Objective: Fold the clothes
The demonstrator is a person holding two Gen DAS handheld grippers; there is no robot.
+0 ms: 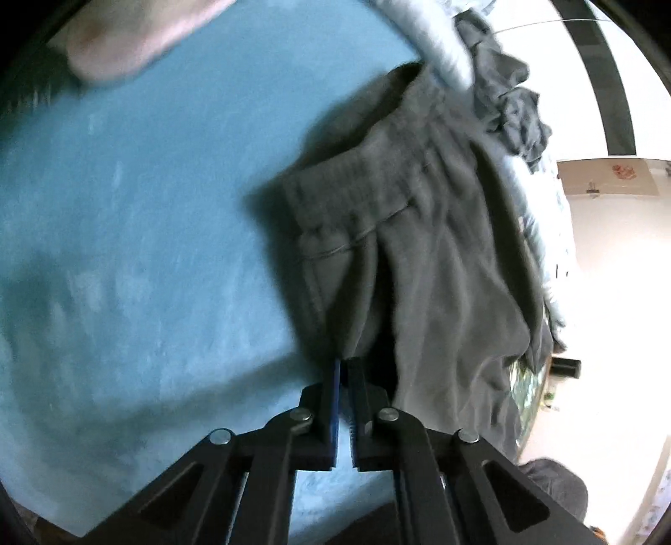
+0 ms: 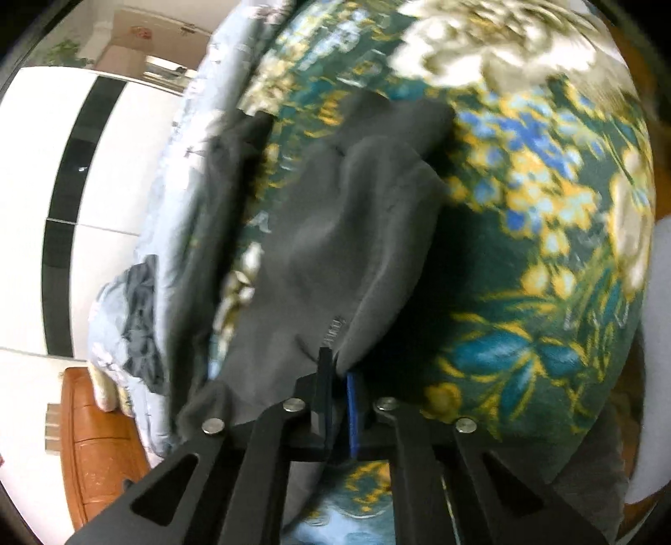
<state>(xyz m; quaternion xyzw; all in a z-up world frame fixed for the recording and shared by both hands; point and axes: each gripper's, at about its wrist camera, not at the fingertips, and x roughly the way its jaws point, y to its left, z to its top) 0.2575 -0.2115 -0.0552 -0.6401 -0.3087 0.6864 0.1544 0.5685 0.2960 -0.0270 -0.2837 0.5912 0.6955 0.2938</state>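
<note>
A dark grey pair of pants [image 1: 419, 234] with a ribbed elastic waistband hangs over a teal sheet [image 1: 146, 251]. My left gripper [image 1: 343, 364] is shut on the grey fabric near the waistband and holds it up. In the right wrist view the same grey pants [image 2: 335, 234] drape over a floral bedspread [image 2: 545, 209]. My right gripper [image 2: 335, 360] is shut on an edge of the grey fabric. Both views are motion-blurred.
A crumpled dark grey garment [image 1: 507, 96] lies on a light blue quilt [image 1: 444, 46] at the far edge. A second dark garment [image 2: 142, 318] lies on the quilt [image 2: 184, 176]. A wooden nightstand [image 2: 100, 452] stands by a white wardrobe [image 2: 33, 209]. A pink pillow [image 1: 138, 37] lies beyond.
</note>
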